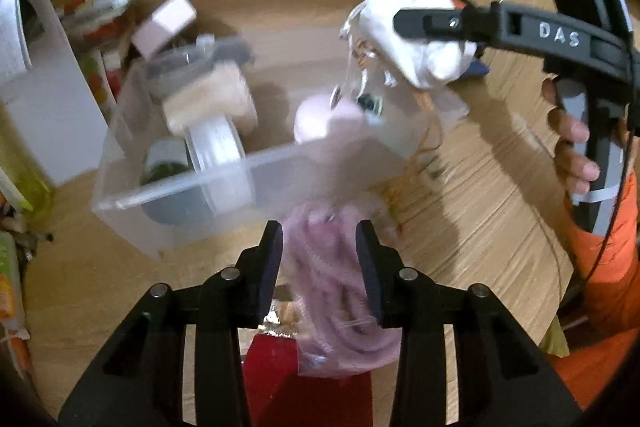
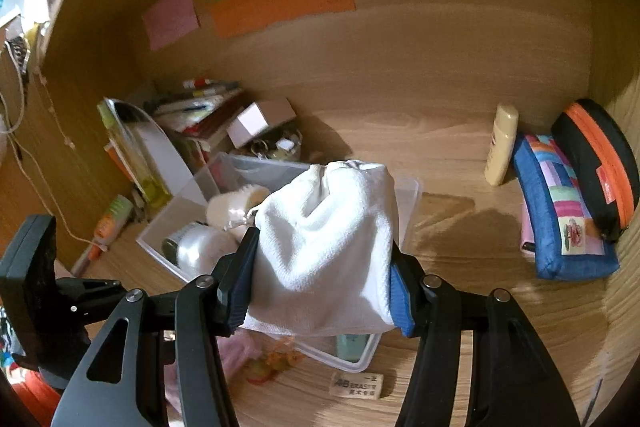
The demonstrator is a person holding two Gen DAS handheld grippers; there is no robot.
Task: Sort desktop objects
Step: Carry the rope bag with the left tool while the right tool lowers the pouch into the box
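Wooden desk [image 2: 440,155]: clear plastic bin [image 2: 408,195] at centre; eraser [image 2: 356,385] at 6 o'clock; cream bottle [image 2: 500,147], blue patchwork pouch [image 2: 560,211] and black-orange case [image 2: 600,163] at 3 o'clock; stacked books [image 2: 200,111] at 10 o'clock.

Both handheld grippers were matte black plastic. The left gripper [image 1: 319,267] had angular linkage arms with triangular cut-outs and round silver pivot pins. The right gripper [image 2: 322,281] matched it, but its finger pads [image 2: 401,309] were ribbed blue. Its body carried white raised letters "DAS", a small green light and a thin black cable. The right hand [image 1: 573,141] showed bare skin beside an orange sleeve [image 1: 612,267].
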